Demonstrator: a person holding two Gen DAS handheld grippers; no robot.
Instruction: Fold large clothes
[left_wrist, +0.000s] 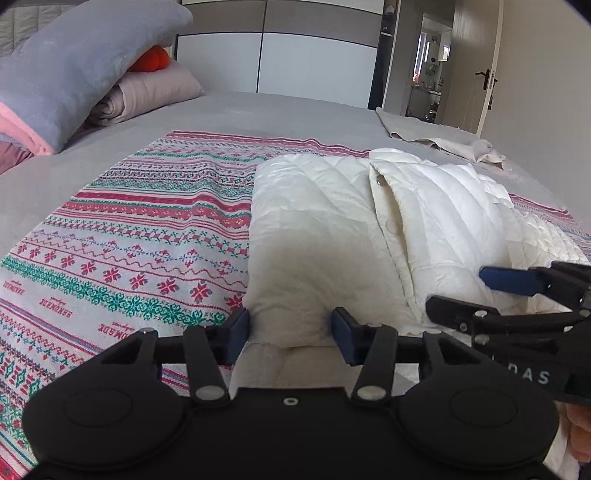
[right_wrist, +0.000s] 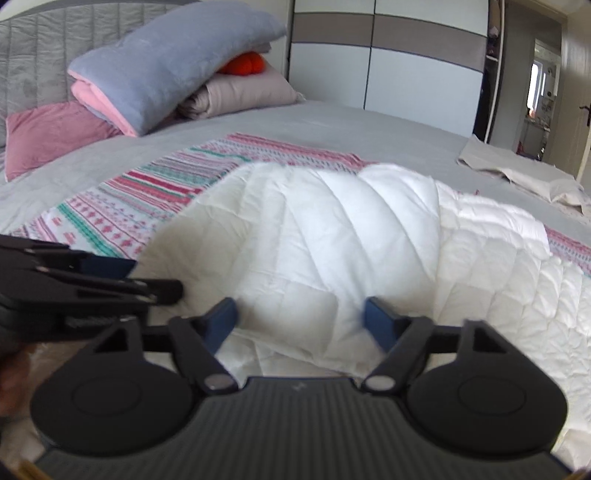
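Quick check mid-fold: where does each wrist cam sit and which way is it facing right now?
Left wrist: on the left gripper, facing across the bed at the white jacket; right gripper enters at right.
Right wrist: on the right gripper, facing the same jacket; left gripper enters at left.
Shared: jacket, patterned blanket, pillow pile, wardrobe.
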